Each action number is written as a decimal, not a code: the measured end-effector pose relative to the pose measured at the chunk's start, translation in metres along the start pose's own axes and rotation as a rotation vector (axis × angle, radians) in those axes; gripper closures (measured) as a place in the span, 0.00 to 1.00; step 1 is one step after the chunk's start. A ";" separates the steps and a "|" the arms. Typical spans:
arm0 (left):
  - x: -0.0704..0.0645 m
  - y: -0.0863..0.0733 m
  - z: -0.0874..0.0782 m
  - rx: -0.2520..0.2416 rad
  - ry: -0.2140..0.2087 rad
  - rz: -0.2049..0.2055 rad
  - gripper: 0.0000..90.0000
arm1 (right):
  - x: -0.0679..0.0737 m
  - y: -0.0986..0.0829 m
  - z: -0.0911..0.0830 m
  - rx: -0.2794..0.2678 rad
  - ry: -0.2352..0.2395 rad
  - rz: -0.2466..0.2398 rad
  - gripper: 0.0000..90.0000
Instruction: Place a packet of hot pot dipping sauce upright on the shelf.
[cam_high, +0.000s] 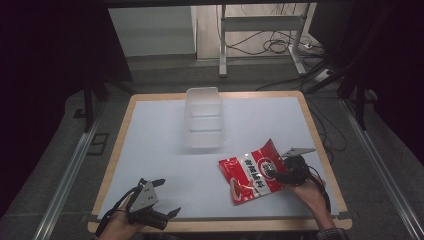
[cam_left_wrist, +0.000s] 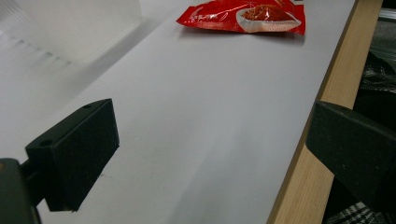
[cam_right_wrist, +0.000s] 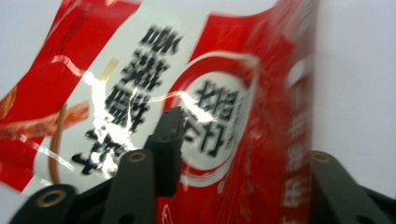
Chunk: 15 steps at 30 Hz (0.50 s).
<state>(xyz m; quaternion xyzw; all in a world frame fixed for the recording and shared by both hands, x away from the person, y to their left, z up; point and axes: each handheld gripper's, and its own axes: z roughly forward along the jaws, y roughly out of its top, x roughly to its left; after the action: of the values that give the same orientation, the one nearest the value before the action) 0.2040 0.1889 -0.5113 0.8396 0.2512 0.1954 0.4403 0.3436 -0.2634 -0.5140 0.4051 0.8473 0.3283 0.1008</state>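
Red foil snack bag (cam_high: 255, 175) lies on the white table top (cam_high: 160, 145), on the near-right side of the clear plastic container (cam_high: 203, 117), which stands toward the table's far edge and is my landmark. Bag carries a white panel with black characters and a round logo; its far right corner is lifted off the surface.

My right gripper (cam_high: 289, 171) sits at the bag's right edge, well to the near-right of the container. In the right gripper view the bag (cam_right_wrist: 196, 107) lies between the two black jaws, one jaw over the printed face, the other at the bag's right margin. The view is blurred, so I cannot tell whether the jaws have pinched the foil or merely straddle it.

My left gripper (cam_high: 159, 197) is held at the near edge of the table, to the near-left of the container and well apart from the bag. Jaws spread wide, nothing between them. In the left gripper view one jaw hangs over the white surface, the other past the wooden rim (cam_left_wrist: 322, 98); bag (cam_left_wrist: 245, 16) lies far ahead, container (cam_left_wrist: 70, 28) at upper left.
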 end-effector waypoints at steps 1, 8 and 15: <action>0.000 0.000 0.000 0.000 0.000 0.000 0.03 | 0.003 0.000 0.001 0.003 -0.026 -0.026 0.68; 0.000 0.000 0.000 -0.001 0.000 -0.001 0.03 | 0.013 0.005 -0.004 -0.003 -0.077 -0.083 0.96; 0.000 0.000 0.000 -0.001 0.001 -0.002 0.03 | 0.028 0.014 -0.013 -0.050 -0.118 -0.120 0.97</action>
<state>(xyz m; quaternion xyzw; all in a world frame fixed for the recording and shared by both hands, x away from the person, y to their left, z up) 0.2042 0.1893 -0.5112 0.8391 0.2524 0.1953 0.4406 0.3284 -0.2422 -0.4923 0.3697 0.8542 0.3182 0.1801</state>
